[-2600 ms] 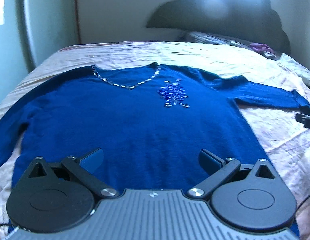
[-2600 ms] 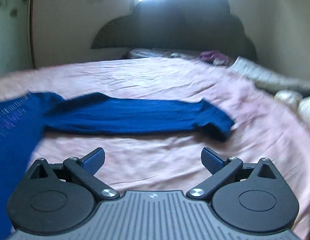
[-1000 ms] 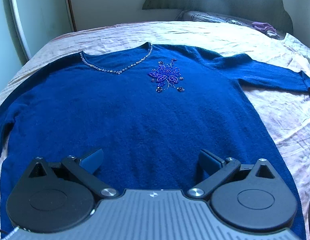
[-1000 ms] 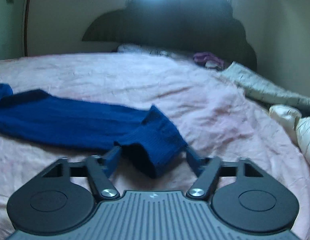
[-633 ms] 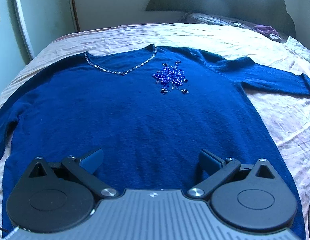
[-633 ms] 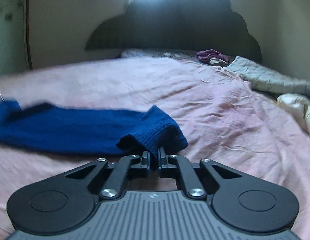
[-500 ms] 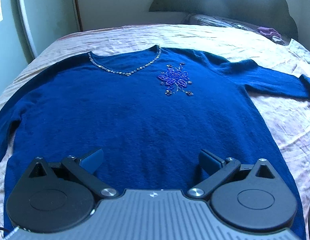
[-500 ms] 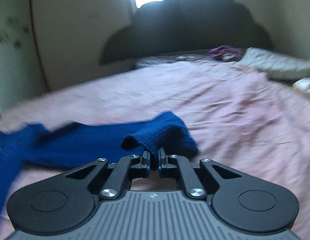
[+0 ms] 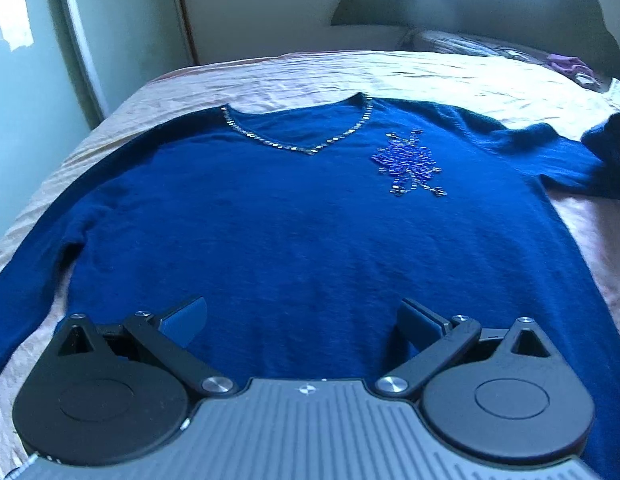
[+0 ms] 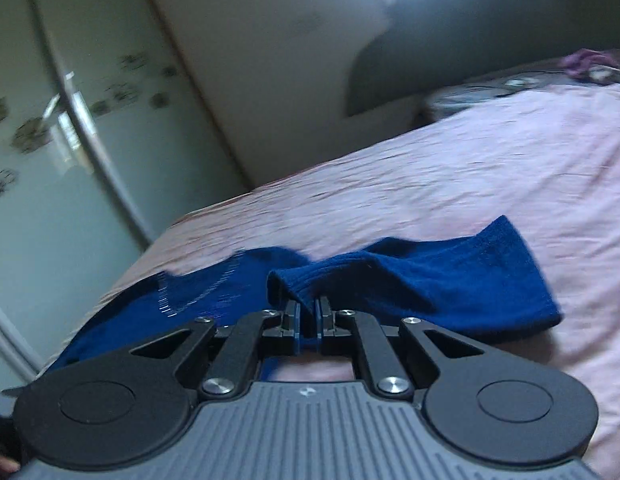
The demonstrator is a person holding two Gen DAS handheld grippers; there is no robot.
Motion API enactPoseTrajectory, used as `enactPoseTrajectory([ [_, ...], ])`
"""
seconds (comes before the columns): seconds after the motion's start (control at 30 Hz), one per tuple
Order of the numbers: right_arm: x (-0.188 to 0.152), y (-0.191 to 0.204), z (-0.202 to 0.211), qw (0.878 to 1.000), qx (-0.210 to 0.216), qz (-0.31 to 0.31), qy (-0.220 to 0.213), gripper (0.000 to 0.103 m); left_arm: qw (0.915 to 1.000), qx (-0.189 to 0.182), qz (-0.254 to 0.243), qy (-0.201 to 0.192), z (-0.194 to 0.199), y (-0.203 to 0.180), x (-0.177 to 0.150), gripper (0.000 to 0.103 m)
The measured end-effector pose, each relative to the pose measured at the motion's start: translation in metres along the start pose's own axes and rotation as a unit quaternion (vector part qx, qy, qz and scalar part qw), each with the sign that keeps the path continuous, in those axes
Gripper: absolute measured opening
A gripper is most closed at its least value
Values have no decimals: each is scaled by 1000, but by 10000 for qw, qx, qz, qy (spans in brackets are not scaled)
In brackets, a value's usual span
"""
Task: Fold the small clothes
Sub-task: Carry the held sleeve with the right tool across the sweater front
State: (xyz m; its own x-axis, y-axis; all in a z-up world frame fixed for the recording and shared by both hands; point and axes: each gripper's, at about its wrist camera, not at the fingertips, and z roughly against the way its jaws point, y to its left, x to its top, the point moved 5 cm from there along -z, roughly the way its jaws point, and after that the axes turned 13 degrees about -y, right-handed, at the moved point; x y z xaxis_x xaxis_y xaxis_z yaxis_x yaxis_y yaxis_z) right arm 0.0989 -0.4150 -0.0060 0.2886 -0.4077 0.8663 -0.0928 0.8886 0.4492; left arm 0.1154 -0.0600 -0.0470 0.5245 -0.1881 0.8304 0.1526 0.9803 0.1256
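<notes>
sweater hem: the bottom edge of the blue sweater [image 9: 294,240] was hidden behind the left tongs [image 9: 302,320].
left sleeve: it ran off the left edge of the left wrist view, so its end could not be seen.
right sleeve [image 10: 421,284]: its cuff was hidden between the shut pads of the right tongs [image 10: 308,326].
right wrist view: it was blurry; the marks on the wardrobe door [image 10: 70,128] were too smeared to tell.
purple thing [image 9: 565,66]: it was too small and far to tell what it was.
bed [image 9: 429,76]: its right side was cut off.
</notes>
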Motion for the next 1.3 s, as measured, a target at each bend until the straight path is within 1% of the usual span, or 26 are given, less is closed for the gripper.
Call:
enactPoseTrajectory([
  [0.13,-12,35,-18,9989,388,162,202,7,10000,86,27,21,-2,8,0,102],
  [0.27,-22,58,-30,9972,598,206,392,7,9998,207,-66,20,-3,14,-1,103],
  [0.43,-25,88,-38,9944,884,339,467,7,9996,279,-44,43,-3,20,-3,103],
  [0.53,-23,104,-44,9921,1013,544,509,7,9996,282,4,59,-4,24,-4,103],
  [0.6,-22,112,-49,9905,886,915,521,7,9996,265,29,49,-2,27,-4,103],
  [0.67,-20,116,-48,9853,559,1556,431,10,9996,271,43,23,0,30,-5,103],
  [0.73,-22,115,-44,9735,291,2225,445,17,9996,277,58,8,2,32,-6,103],
  [0.77,-26,114,-39,9667,218,2507,459,32,9996,266,77,13,1,33,-7,103],
  [0.8,-31,111,-33,9596,183,2760,521,57,9996,254,102,27,0,34,-7,103],
  [0.87,-46,110,-27,9482,203,3090,713,86,9996,226,170,72,-2,35,-8,103],
  [0.9,-55,111,-22,9390,237,3347,760,85,9996,206,194,83,-2,35,-9,103],
  [0.93,-66,113,-19,9260,256,3685,783,85,9996,186,204,88,-3,34,-9,103],
  [1.0,-89,117,-16,8859,89,4567,808,84,9997,155,176,92,-3,32,-8,102],
  [1.07,-111,116,-22,8377,-135,5383,905,84,9998,140,133,80,-1,30,-8,103],
  [1.1,-119,117,-25,8206,-185,5637,919,84,9998,138,121,70,-1,29,-8,103],
  [1.13,-124,119,-27,8070,-179,5859,713,84,9998,144,111,64,0,28,-8,103],
  [1.17,-125,120,-29,8028,-190,5923,659,84,9998,160,102,70,0,28,-8,103],
  [1.2,-124,122,-34,8025,-236,5928,635,81,9998,169,100,88,-1,28,-9,103],
  [1.23,-123,125,-39,8067,-234,5876,589,74,9997,171,109,107,-1,29,-9,103],
  [1.3,-122,126,-48,8183,-197,5710,634,23,9997,162,133,119,0,30,-8,103],
])
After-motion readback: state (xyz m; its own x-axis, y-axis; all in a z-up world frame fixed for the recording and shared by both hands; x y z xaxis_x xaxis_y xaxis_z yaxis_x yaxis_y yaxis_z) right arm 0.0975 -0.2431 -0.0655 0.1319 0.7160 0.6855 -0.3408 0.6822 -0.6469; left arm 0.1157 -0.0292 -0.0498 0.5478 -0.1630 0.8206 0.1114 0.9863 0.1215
